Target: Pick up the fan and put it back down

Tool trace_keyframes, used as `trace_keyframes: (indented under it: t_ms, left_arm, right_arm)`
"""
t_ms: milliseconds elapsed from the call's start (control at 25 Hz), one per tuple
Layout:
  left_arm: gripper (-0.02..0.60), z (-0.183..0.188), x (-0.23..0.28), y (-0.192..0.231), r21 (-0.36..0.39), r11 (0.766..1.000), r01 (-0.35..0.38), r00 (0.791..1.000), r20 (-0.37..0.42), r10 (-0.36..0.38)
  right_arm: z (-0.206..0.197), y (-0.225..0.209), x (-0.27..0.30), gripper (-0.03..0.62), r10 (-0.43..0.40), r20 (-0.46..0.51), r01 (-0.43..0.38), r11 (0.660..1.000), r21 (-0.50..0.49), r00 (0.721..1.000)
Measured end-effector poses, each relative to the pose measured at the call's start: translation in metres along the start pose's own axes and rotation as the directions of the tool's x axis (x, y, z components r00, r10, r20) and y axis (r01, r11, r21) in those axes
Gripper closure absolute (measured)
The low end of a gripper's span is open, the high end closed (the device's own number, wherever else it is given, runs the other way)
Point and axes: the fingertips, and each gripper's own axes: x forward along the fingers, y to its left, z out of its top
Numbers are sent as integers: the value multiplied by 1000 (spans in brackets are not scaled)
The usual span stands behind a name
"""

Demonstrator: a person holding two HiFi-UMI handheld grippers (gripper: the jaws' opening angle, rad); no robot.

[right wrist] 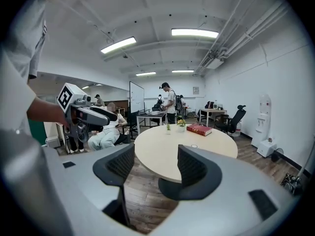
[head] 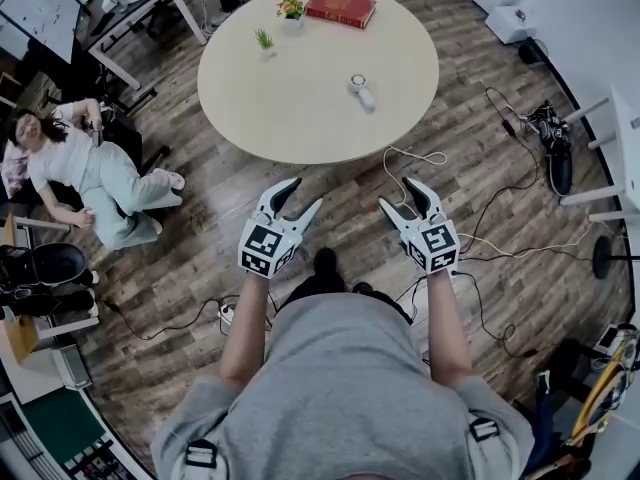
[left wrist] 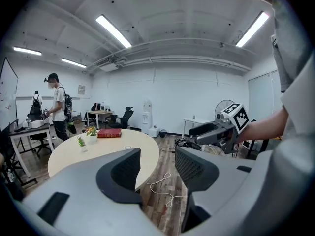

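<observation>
Fan (head: 361,89): small, white, lying right of centre on the round surface (head: 290,118), upper middle of the head view. Left gripper (head: 305,193), right gripper (head: 396,193): fingers wide, empty, well short of it. Recommended: reach in low and close across the handle.

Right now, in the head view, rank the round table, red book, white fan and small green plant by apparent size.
1. round table
2. red book
3. white fan and small green plant: they look about alike, so I won't rank them.
</observation>
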Motion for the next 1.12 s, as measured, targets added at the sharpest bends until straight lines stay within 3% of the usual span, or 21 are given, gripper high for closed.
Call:
trace_keyframes:
  t_ms: [520,1120]
  left_arm:
    - [351,4,32,78,3,996,87,996,-20,-87]
    - [351,8,61,106,-15,996,92,996,-8,-92]
  right_arm:
    - [15,-14,74,310,-71,-10,71,997,28,997]
    - [17,-45,105,312,-89,-17,89,996,27,996]
